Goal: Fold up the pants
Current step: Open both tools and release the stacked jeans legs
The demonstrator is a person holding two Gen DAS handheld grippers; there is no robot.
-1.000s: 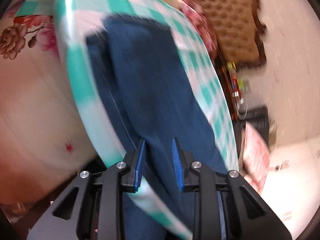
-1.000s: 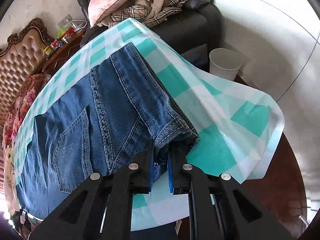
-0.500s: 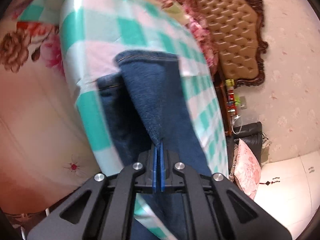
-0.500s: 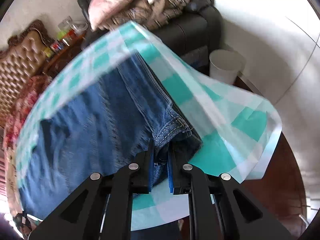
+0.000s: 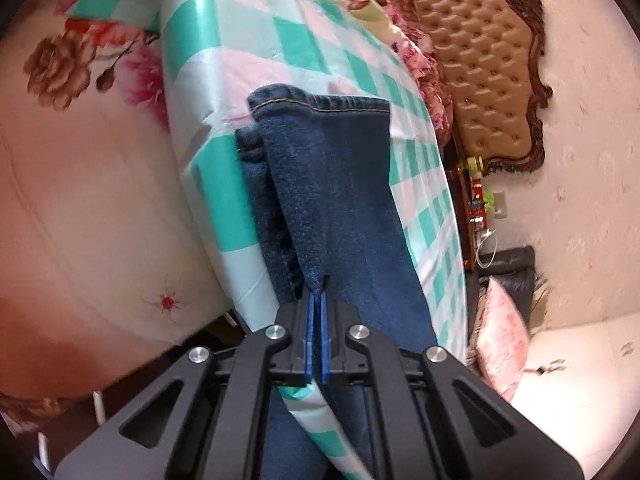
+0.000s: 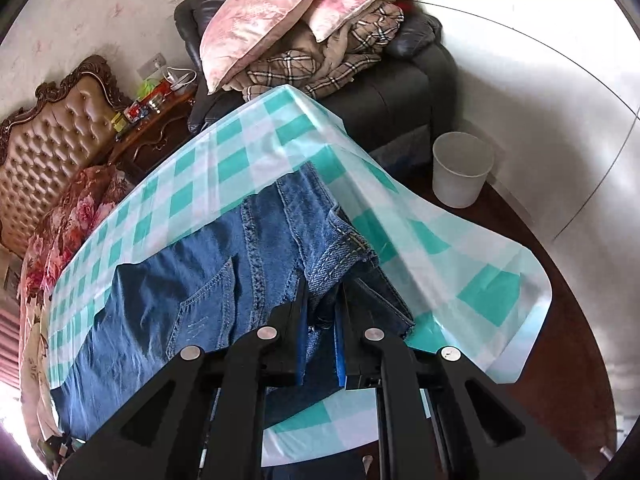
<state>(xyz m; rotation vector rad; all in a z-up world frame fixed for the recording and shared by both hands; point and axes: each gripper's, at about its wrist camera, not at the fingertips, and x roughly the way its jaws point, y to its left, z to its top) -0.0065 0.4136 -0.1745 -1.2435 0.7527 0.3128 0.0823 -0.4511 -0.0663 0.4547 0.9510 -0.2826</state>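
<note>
The dark blue denim pants point(image 5: 344, 208) lie on a surface covered with a glossy teal-and-white checked plastic cloth point(image 5: 288, 40). The left gripper point(image 5: 317, 312) has its blue pads pressed together on a fold of the pant leg, so it is holding the denim between them. Straight ahead of this gripper the leg runs away to its stitched hem point(image 5: 320, 104), and a second layer of the same leg shows just to the left of the pinched fold. Beyond the cloth, up and to the right of the gripper, stands a brown tufted leather headboard with a carved dark frame point(image 5: 484, 68).

In the right wrist view the right gripper point(image 6: 322, 312) is narrow and closed on the waistband point(image 6: 340, 256) of the pants point(image 6: 168, 304), where the thick stitched edge bunches between the black fingers point(image 6: 288, 320). The seat with its back pocket point(image 6: 204, 312) spreads to the left of this gripper. To the right of it the checked cloth hangs over the edge of the surface. Farther ahead there is a black leather armchair point(image 6: 404, 92) loaded with pink pillows point(image 6: 280, 8) and a plaid blanket point(image 6: 320, 64), and a white plastic bin point(image 6: 460, 168) stands on the floor beside it
</note>
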